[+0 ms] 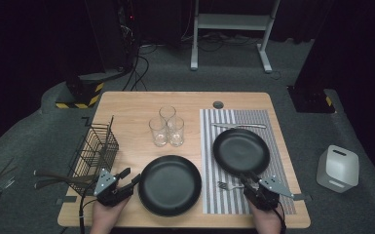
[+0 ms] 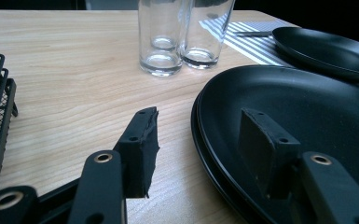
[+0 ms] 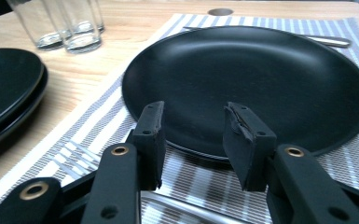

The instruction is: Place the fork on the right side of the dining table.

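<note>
One plate (image 1: 241, 150) sits on the striped mat (image 1: 260, 195) with fork (image 1: 226, 185) and knife (image 1: 238, 126); the stacked plates (image 1: 169, 184) wait on the bare desk (image 1: 126, 105). Left tongs (image 1: 126, 181) and right tongs (image 1: 247, 181) are spread, empty. Likely table-setting, unfinished.

fork (image 1: 228, 185) handle under right tool (image 1: 248, 181)
</note>
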`<state>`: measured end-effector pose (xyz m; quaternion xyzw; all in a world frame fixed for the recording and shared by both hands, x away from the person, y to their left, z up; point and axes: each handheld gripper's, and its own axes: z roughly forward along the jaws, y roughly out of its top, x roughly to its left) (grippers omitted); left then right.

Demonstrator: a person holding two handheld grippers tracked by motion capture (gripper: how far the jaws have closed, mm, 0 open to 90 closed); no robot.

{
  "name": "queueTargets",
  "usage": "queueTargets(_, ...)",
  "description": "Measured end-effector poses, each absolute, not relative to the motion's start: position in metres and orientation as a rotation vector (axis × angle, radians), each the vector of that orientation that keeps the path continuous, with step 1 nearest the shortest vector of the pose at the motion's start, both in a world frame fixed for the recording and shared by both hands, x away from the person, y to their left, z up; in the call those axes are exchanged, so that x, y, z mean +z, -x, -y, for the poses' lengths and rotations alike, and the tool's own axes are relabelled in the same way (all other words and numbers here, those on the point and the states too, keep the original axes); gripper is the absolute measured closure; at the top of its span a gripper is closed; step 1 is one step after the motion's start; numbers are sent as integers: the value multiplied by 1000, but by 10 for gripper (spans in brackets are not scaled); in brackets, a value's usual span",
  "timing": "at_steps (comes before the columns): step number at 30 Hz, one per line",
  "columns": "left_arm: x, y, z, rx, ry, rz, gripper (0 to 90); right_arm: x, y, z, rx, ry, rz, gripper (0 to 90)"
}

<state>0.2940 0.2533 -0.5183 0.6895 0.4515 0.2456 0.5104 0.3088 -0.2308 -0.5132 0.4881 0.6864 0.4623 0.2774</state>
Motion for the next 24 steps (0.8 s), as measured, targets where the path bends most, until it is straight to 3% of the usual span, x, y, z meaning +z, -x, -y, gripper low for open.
queueTargets(24, -521, -296, -251, 600, -1683, -1092, 493, -505, -324, 171, 1212, -1158, -2006, 515)
